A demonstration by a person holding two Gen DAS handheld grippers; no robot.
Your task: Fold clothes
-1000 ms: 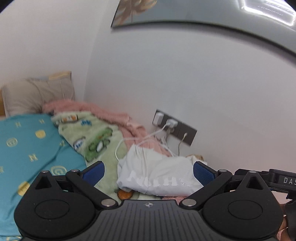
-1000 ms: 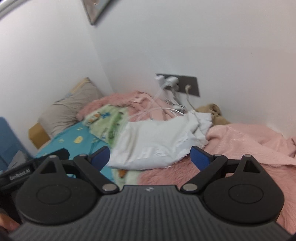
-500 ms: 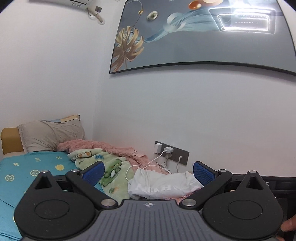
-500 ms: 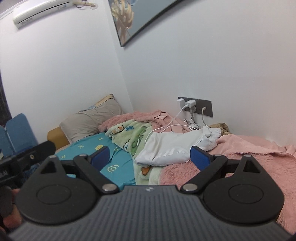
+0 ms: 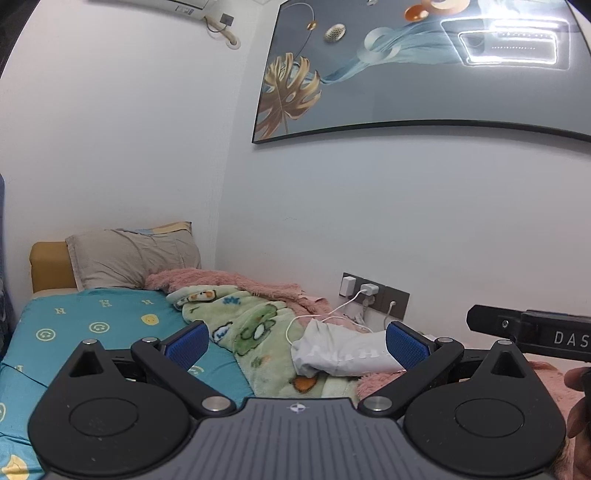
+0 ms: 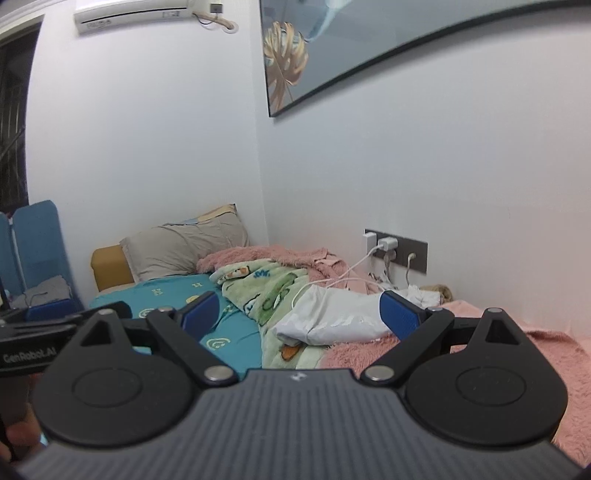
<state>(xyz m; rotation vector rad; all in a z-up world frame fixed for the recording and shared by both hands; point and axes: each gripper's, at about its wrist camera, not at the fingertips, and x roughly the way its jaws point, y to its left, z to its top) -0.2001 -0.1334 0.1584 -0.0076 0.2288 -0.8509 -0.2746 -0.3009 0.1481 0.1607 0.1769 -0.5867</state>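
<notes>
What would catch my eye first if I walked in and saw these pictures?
Probably the white garment, lying crumpled on the bed where the green cartoon blanket meets the pink fleece, with a white charging cable trailing over it. Both the left hand-held gripper and the right hand-held gripper frame it, open and empty.

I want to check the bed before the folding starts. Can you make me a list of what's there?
Surface: bed with teal sheet, pink fuzzy blanket at the wall side.
Job's things: white garment, crumpled, lying across the blankets, not held.
Clutter: green cartoon blanket, bunched; grey pillow at the head.
Grippers: left gripper open, holding nothing; right gripper open, holding nothing.
Cables: white charger cable runs from the wall socket over the garment.
Surroundings: framed picture, air conditioner.
</notes>
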